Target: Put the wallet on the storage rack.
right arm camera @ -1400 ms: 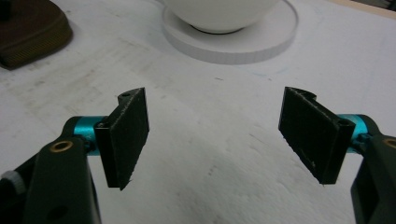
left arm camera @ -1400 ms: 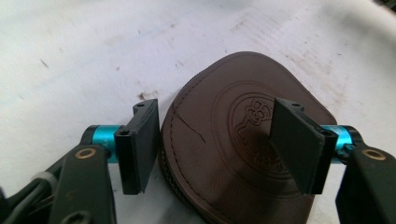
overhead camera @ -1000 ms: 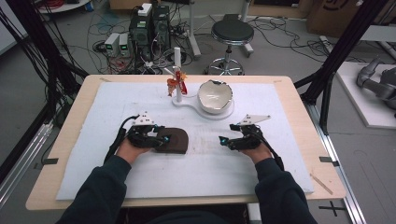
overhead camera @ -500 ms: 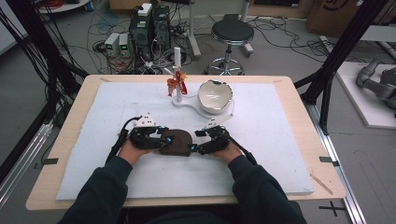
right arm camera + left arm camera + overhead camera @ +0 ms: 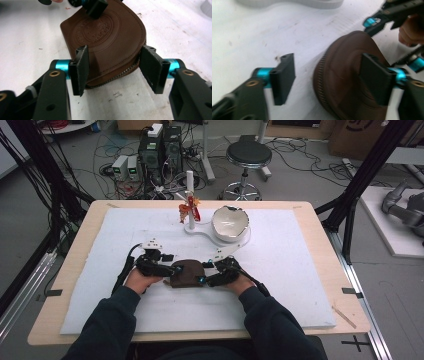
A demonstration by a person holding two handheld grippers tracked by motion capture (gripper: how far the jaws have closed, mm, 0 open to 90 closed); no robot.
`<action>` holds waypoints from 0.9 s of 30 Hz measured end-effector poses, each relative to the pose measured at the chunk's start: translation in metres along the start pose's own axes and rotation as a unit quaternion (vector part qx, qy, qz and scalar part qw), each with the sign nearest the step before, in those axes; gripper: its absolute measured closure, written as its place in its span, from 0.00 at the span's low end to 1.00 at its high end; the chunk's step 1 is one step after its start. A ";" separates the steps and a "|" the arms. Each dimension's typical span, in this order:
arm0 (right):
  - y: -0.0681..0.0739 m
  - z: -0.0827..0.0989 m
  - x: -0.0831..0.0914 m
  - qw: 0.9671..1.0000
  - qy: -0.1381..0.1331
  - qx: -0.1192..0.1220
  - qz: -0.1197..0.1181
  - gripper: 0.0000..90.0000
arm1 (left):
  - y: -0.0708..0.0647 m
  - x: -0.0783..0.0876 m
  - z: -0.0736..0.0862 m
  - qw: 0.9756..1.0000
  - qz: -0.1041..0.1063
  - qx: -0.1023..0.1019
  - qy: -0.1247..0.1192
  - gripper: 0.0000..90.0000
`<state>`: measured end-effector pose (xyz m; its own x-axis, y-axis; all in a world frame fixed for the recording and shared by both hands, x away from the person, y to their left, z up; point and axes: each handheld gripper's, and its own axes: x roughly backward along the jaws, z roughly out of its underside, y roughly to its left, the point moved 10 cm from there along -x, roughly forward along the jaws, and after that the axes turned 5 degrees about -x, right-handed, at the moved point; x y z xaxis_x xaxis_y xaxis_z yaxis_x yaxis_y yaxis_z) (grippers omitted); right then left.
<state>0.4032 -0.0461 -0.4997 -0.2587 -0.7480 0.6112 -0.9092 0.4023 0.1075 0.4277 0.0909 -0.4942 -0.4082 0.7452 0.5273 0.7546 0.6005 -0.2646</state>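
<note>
Grippers flank a brown leather zip pouch (image 5: 184, 272): left gripper (image 5: 327, 80) and right gripper (image 5: 116, 68), jaws apart. Best closed squarely on opposite ends, clear of the zip.

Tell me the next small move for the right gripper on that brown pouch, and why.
Probably close the right gripper: its open jaws already straddle the zippered end of the brown leather pouch, which lies flat on the white mat, while the left gripper stands open over the other end.

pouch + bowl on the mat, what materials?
Brown pouch: looks like leather or faux leather, matte, with stitched edge, embossed round seal and a metal-looking zipper. Bowl: probably glazed ceramic, white and glossy with highlights; could be plastic.
</note>
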 end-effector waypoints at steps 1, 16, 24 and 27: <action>0.000 0.000 0.000 1.000 0.000 0.008 0.002 0.49 | 0.001 0.000 0.001 1.000 0.008 0.011 0.000 0.25; -0.003 0.001 -0.001 1.000 -0.005 -0.013 0.002 0.36 | -0.011 0.006 -0.004 0.998 0.045 -0.039 -0.020 0.61; -0.005 -0.003 -0.007 0.995 -0.021 -0.079 -0.053 0.29 | -0.021 0.006 -0.010 0.995 0.062 -0.070 -0.043 0.63; -0.004 -0.003 -0.011 0.992 -0.013 -0.100 -0.070 0.29 | -0.022 0.006 -0.010 0.995 0.064 -0.070 -0.043 0.63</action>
<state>0.4107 -0.0376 -0.5046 -0.1451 -0.8162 0.5593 -0.8548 0.3881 0.3446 0.4135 0.0793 -0.4772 -0.3411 0.8390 0.4239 0.8654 0.4564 -0.2070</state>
